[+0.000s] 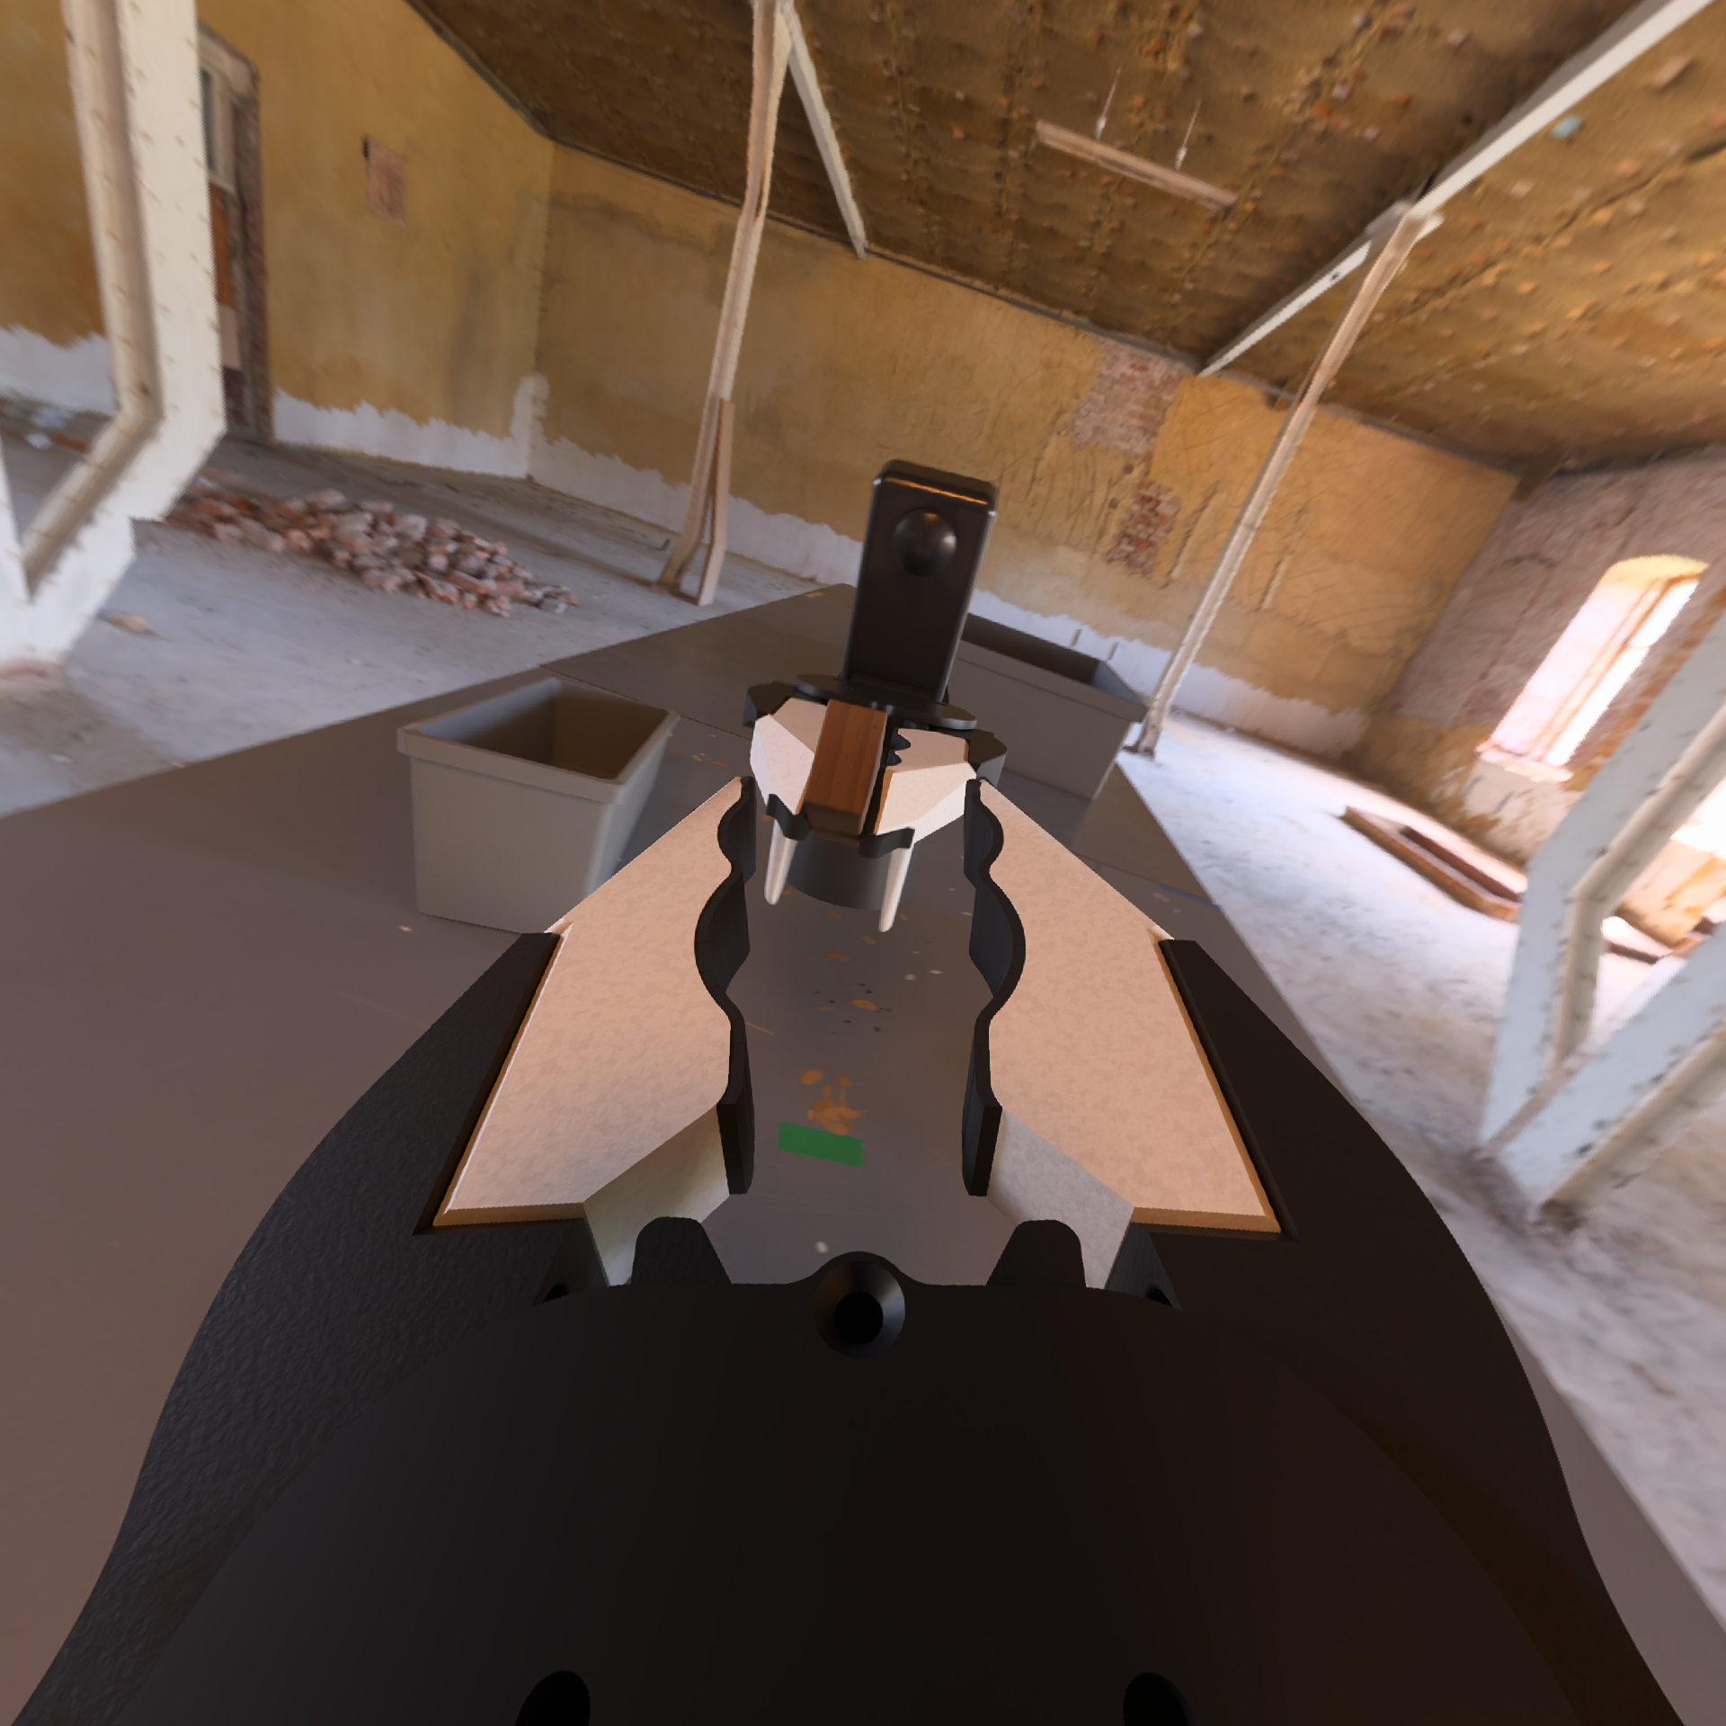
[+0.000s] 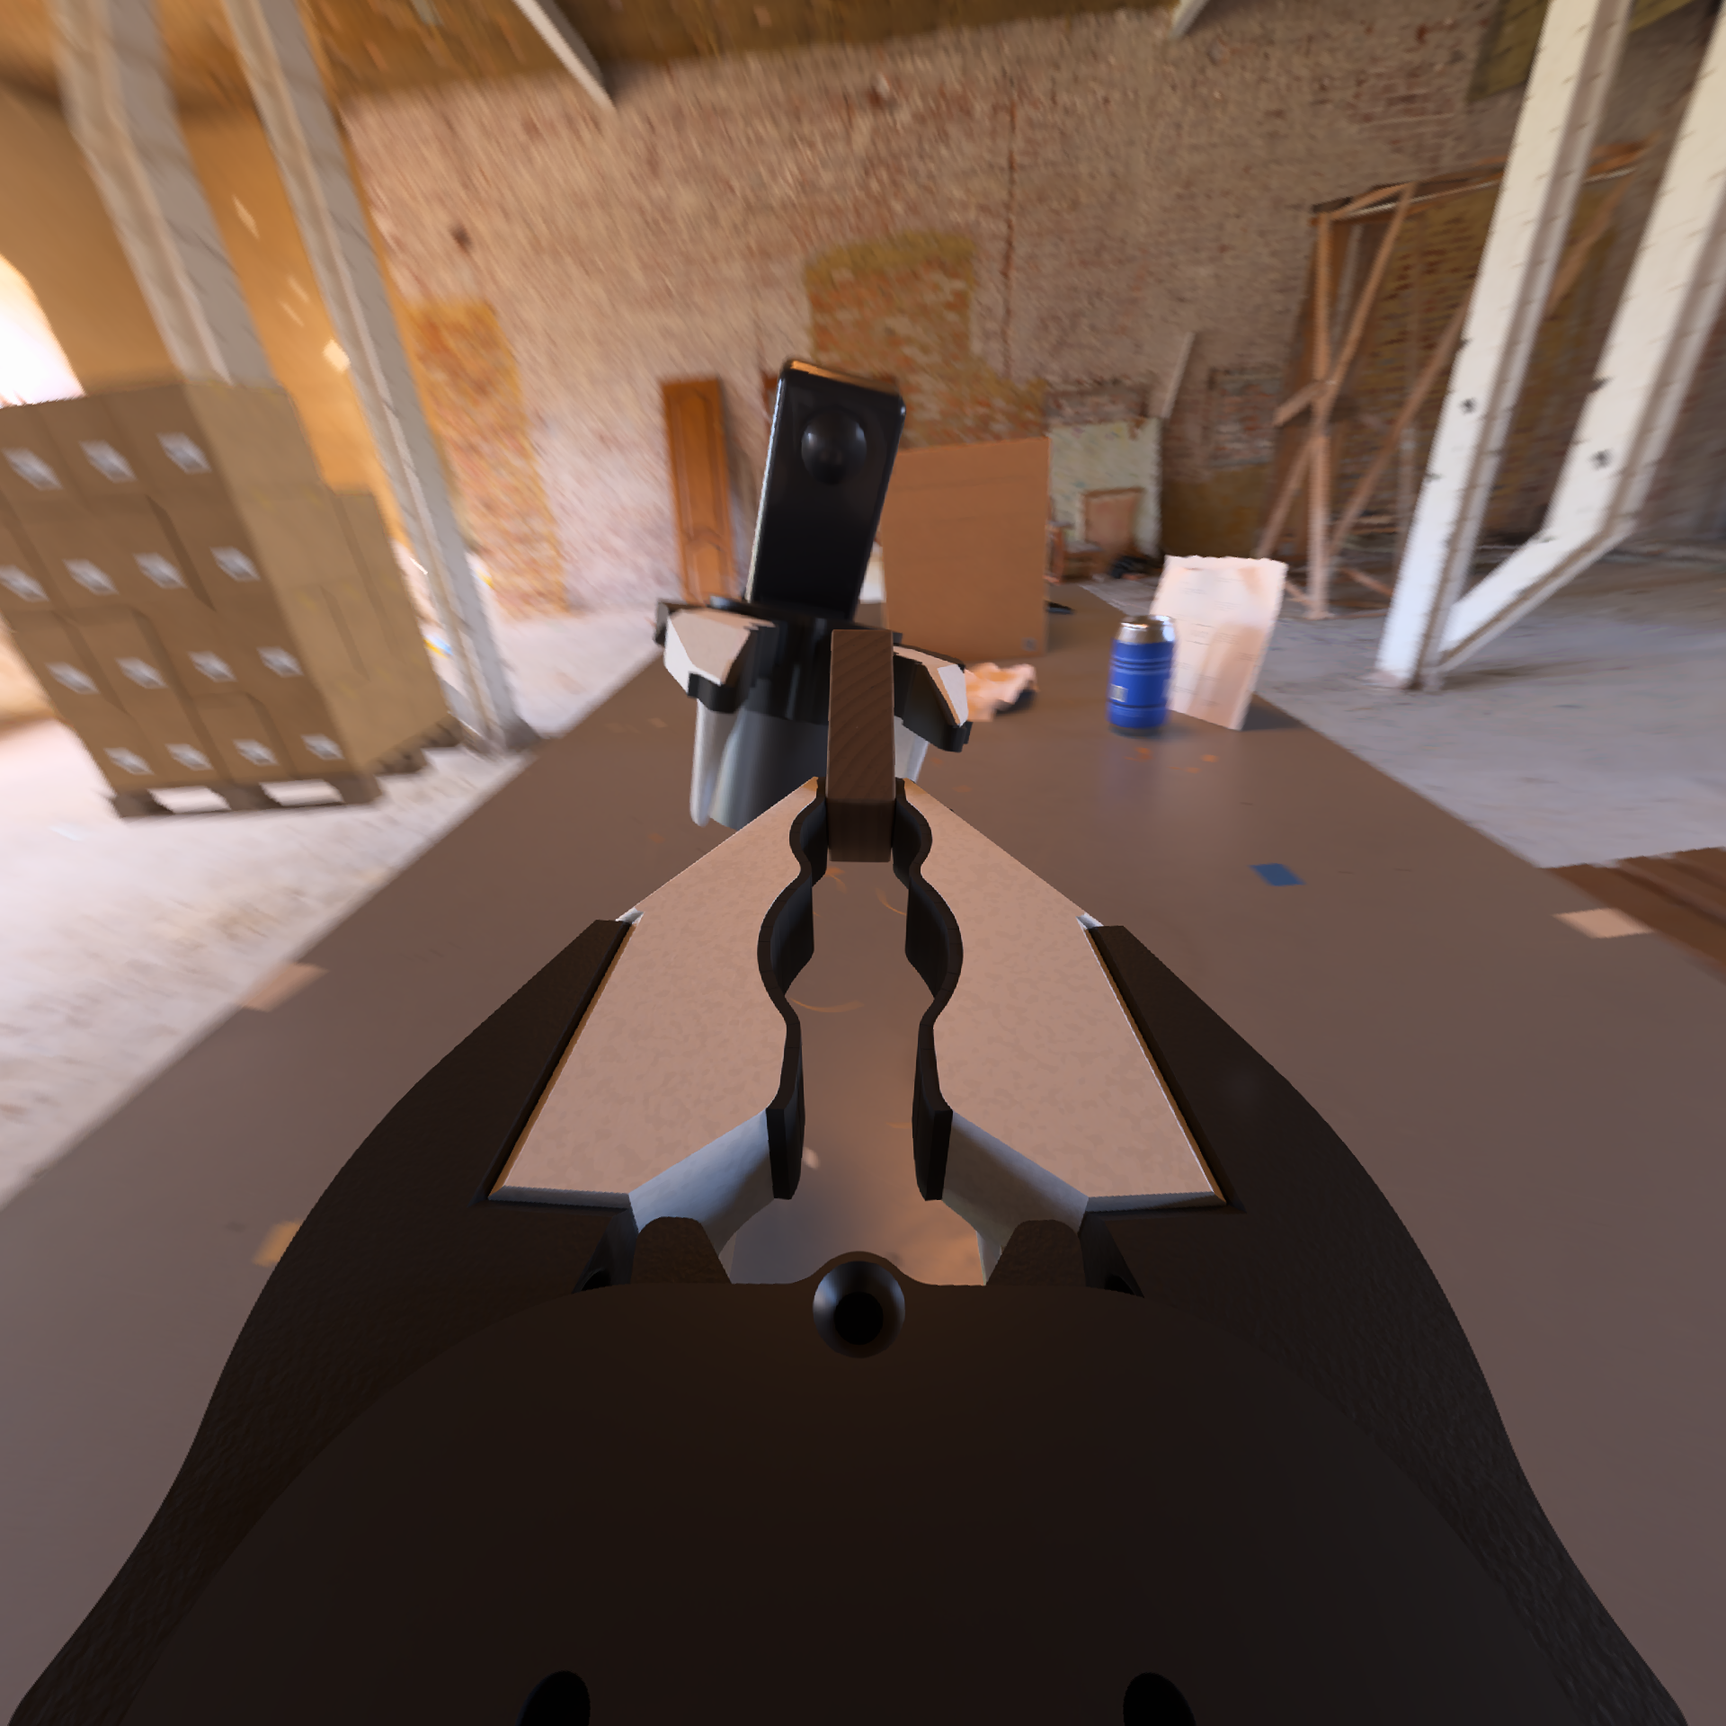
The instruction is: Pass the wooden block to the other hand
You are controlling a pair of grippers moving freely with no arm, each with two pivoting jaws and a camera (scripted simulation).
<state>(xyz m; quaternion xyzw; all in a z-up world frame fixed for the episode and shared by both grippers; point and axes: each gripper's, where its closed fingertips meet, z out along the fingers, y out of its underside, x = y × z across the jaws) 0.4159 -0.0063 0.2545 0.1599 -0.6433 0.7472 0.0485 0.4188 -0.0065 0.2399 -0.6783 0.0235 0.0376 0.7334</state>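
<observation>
The wooden block [image 2: 860, 747] is a small brown bar, held upright above the table. My right gripper [image 2: 861, 805] is shut on its lower end. My left gripper [image 1: 859, 794] is open wide and faces the right one head-on. In the right wrist view, the left gripper [image 2: 808, 674] sits just behind the block with its fingers spread to either side of the block's top. In the left wrist view, the block [image 1: 841, 761] is clamped between the right gripper's [image 1: 845, 822] pale fingers, and my own fingertips flank them. I cannot tell whether the left fingers touch the block.
The brown table [image 1: 187, 1027] runs under both grippers. Two grey bins [image 1: 532, 794] [image 1: 1037, 710] stand beyond the right gripper. A green patch [image 1: 820, 1144] marks the tabletop. A blue can [image 2: 1141, 686] and a white sheet [image 2: 1214, 644] stand at the far right.
</observation>
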